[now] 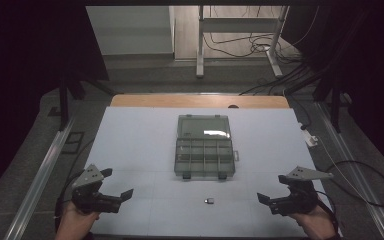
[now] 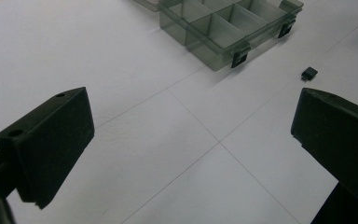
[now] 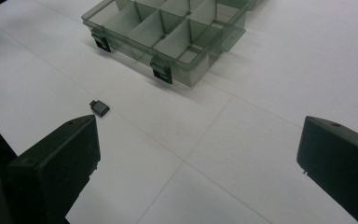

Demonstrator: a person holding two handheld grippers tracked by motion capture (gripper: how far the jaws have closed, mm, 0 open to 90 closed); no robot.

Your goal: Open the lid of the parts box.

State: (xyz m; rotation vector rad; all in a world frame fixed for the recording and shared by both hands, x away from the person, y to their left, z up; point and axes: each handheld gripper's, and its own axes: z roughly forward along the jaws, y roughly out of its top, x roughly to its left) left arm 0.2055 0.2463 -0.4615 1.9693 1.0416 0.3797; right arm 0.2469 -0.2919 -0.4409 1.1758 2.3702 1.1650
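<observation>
White table (image 1: 130, 150), adapter (image 1: 209, 201) between (untouched) tools

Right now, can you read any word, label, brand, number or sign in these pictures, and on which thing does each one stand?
None can be read.
Translucent grey-green plastic compartment box: no text on its open lid, dividers or black latches.
Small black rectangular object on the white table: too small to show any marking.
</observation>
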